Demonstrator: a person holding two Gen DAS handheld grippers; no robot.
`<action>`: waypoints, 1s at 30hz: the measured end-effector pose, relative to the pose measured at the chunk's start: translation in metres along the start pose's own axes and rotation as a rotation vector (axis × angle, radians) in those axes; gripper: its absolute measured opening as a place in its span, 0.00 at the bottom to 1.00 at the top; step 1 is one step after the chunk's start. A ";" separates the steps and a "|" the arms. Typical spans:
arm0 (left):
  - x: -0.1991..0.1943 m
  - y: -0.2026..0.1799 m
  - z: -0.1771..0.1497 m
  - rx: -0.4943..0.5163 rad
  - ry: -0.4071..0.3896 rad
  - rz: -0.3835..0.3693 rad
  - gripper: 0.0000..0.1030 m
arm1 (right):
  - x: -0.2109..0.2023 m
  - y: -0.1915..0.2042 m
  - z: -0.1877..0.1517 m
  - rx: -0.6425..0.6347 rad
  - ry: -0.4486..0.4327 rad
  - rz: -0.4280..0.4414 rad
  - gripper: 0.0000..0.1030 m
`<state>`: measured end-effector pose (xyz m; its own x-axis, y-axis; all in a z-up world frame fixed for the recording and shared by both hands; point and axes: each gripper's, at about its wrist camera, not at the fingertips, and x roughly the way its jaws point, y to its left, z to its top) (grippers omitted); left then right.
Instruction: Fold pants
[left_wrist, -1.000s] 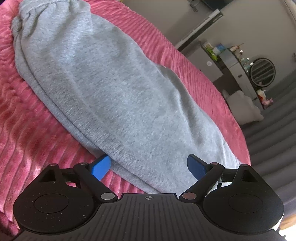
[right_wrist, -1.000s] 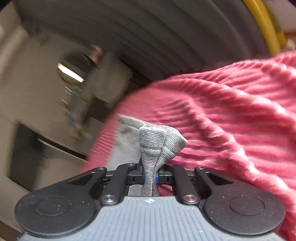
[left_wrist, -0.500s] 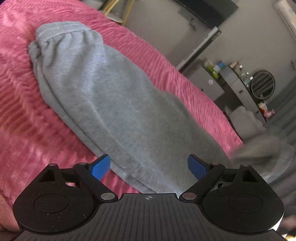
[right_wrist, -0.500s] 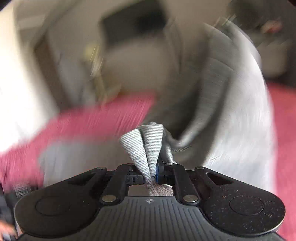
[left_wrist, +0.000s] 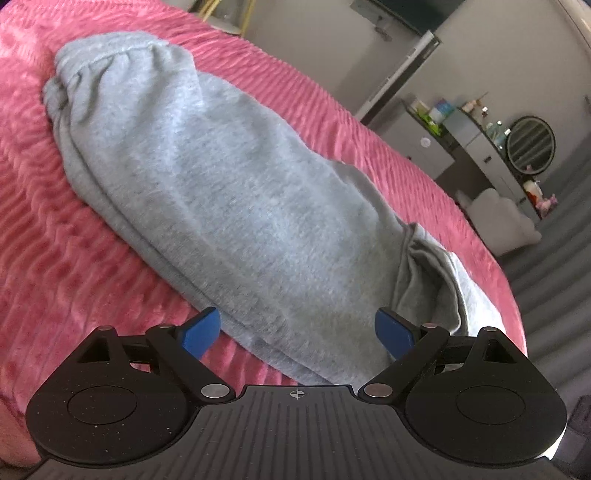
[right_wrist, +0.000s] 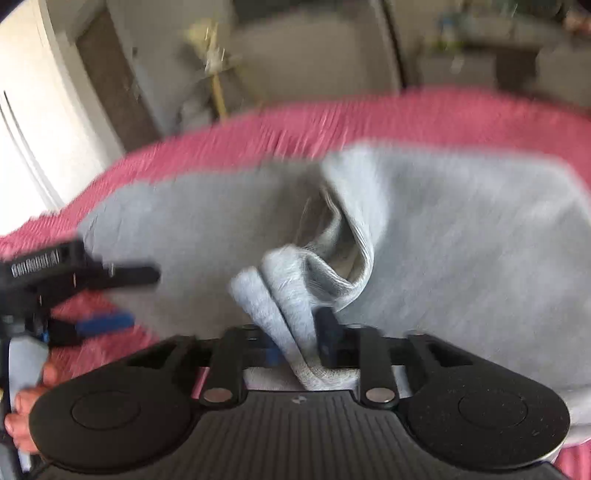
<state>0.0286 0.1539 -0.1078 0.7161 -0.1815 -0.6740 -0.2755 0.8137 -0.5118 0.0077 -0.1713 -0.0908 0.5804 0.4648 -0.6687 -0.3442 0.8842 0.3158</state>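
Note:
Grey sweatpants (left_wrist: 229, 192) lie lengthwise on a pink ribbed bedspread (left_wrist: 55, 258), waistband at the far left, a folded-over end (left_wrist: 428, 273) at the near right. My left gripper (left_wrist: 297, 332) is open, its blue pads astride the near edge of the pants, holding nothing. In the blurred right wrist view my right gripper (right_wrist: 299, 343) is shut on the bunched grey cuff (right_wrist: 280, 295) and holds it over the pants (right_wrist: 461, 240). The left gripper (right_wrist: 92, 299) also shows there at the left.
The bed edge (left_wrist: 513, 295) runs along the right; beyond it are a grey ribbed floor, a dresser with bottles and a round mirror (left_wrist: 532, 144), and a white cushion (left_wrist: 498, 221). A yellow stand (right_wrist: 218, 92) is behind the bed.
My right gripper has swung the cuff from the bed's edge up and over onto the pants. The folded end now lies at the near right. My left gripper drew back a little, still open.

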 end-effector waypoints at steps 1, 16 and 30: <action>-0.002 0.001 0.000 -0.005 -0.006 0.004 0.92 | -0.004 -0.001 0.000 0.019 -0.010 0.015 0.33; 0.035 -0.079 0.028 0.151 0.118 -0.228 0.92 | -0.110 -0.134 -0.058 0.866 -0.334 0.056 0.75; 0.153 -0.142 0.050 0.226 0.300 -0.249 0.10 | -0.090 -0.146 -0.067 0.854 -0.400 0.097 0.84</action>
<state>0.2097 0.0386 -0.1116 0.5163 -0.5118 -0.6867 0.0524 0.8192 -0.5711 -0.0438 -0.3457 -0.1222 0.8419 0.3799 -0.3832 0.1599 0.5027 0.8496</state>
